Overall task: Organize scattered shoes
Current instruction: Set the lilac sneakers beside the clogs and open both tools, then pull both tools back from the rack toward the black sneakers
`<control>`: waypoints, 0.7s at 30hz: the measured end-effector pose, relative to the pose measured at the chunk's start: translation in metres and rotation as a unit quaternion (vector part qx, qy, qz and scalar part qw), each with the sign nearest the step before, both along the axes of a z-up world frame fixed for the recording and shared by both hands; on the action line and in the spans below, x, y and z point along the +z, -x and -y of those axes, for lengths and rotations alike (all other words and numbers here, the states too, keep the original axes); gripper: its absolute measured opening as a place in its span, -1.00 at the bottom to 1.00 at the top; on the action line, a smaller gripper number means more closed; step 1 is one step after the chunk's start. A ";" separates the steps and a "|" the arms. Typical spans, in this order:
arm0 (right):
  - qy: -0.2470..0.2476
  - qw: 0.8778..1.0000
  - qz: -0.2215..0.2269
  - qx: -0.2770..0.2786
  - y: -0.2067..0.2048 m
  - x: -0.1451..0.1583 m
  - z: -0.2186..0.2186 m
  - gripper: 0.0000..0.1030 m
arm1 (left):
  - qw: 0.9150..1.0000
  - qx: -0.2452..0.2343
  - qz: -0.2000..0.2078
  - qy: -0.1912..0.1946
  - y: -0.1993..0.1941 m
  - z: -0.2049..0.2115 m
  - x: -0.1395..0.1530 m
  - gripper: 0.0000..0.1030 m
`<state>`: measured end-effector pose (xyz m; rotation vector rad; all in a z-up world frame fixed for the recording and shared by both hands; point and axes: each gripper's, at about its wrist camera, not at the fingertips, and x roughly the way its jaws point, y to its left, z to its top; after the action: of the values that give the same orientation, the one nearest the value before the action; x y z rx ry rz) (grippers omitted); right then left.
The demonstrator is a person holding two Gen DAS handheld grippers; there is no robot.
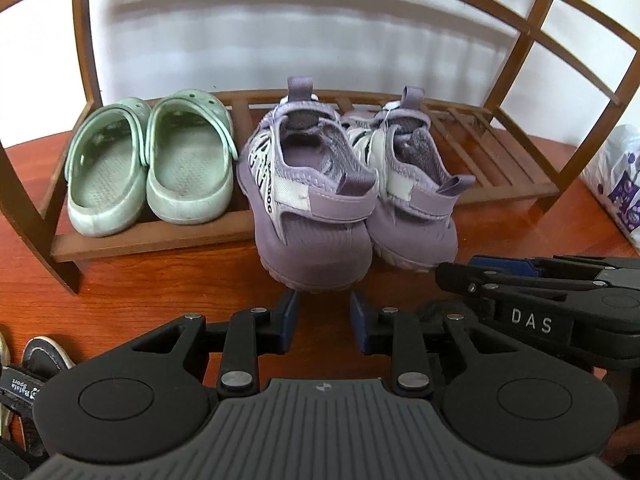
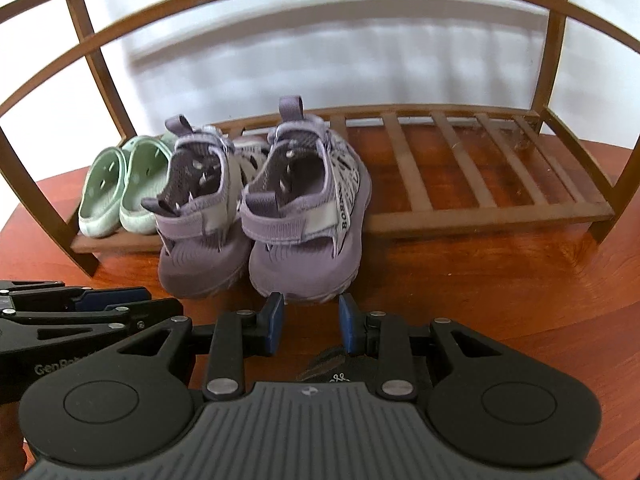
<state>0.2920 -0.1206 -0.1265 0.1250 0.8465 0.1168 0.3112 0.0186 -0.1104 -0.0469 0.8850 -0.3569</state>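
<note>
Two purple sneakers stand side by side with heels toward me, resting on the front edge of the wooden shoe rack point(image 1: 156, 236). My left gripper point(image 1: 325, 320) is open and empty, just behind the heel of the left purple sneaker point(image 1: 312, 208). My right gripper point(image 2: 308, 322) is open and empty, just behind the heel of the right purple sneaker point(image 2: 304, 224). The other sneaker shows beside each one, in the left wrist view point(image 1: 416, 200) and in the right wrist view point(image 2: 200, 224). A pair of green clogs point(image 1: 148, 164) sits on the rack's left end, also in the right wrist view point(image 2: 124, 184).
The rack's right part point(image 2: 480, 176) is bare slats. A white and purple plastic bag point(image 1: 620, 176) lies on the red wooden floor at right. A black sandal point(image 1: 24, 384) lies at my lower left. A dark shoe point(image 2: 336, 368) lies under my right gripper.
</note>
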 end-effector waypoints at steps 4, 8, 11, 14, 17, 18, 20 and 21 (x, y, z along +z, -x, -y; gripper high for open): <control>0.004 1.000 -0.004 0.001 -0.005 -0.005 -0.002 -0.35 | 1.000 0.004 0.009 -0.008 -0.005 0.004 -0.003 -0.41; 0.005 1.000 -0.006 0.006 -0.011 -0.008 -0.004 -0.35 | 1.000 0.022 0.006 0.000 -0.014 0.004 -0.003 -0.39; 0.005 1.000 -0.004 0.005 -0.016 -0.008 -0.004 -0.35 | 1.000 0.024 0.006 0.003 -0.021 0.005 -0.001 -0.39; 0.003 1.000 -0.003 0.003 -0.025 -0.007 -0.001 -0.35 | 1.000 0.024 0.009 0.004 -0.028 0.007 0.000 -0.39; 0.003 1.000 -0.003 0.003 -0.039 -0.008 0.000 -0.35 | 0.999 0.031 0.010 0.010 -0.037 0.009 0.000 -0.39; 0.003 1.000 -0.003 0.004 -0.041 -0.007 0.001 -0.35 | 0.999 0.034 0.009 0.012 -0.041 0.009 0.000 -0.39; 0.006 1.000 -0.003 0.007 -0.049 -0.008 0.001 -0.35 | 0.999 0.038 0.008 0.014 -0.046 0.011 0.001 -0.39; 0.007 1.000 -0.002 0.008 -0.055 -0.009 0.001 -0.35 | 0.999 0.038 0.009 0.013 -0.047 0.013 0.001 -0.39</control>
<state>0.3469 -0.1220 -0.1352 0.1057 0.8517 0.1266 0.3582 0.0060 -0.1097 -0.1015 0.8591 -0.2970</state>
